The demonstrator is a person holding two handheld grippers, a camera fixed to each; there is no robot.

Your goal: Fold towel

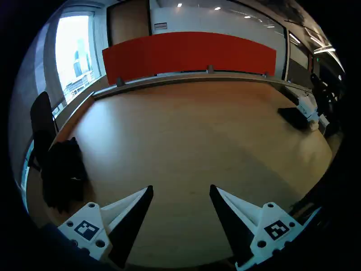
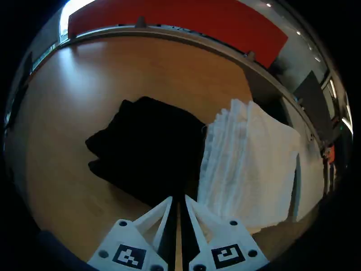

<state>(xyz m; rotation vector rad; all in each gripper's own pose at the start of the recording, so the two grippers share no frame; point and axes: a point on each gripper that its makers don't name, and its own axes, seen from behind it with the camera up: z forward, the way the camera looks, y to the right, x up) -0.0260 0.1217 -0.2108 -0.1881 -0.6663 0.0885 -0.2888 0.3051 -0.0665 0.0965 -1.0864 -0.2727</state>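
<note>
In the right gripper view a crumpled black towel lies on the wooden table. A stack of folded white towels sits right beside it. My right gripper is shut, its fingertips at the black towel's near edge; I cannot tell whether any cloth is pinched. My left gripper hangs open over bare wood, holding nothing. In the left gripper view a dark cloth and something white lie far off at the right.
A red partition and a metal rail run along the table's far edge. A black bag and a dark chair stand at the left, by a window. Dark office gear sits at the far right.
</note>
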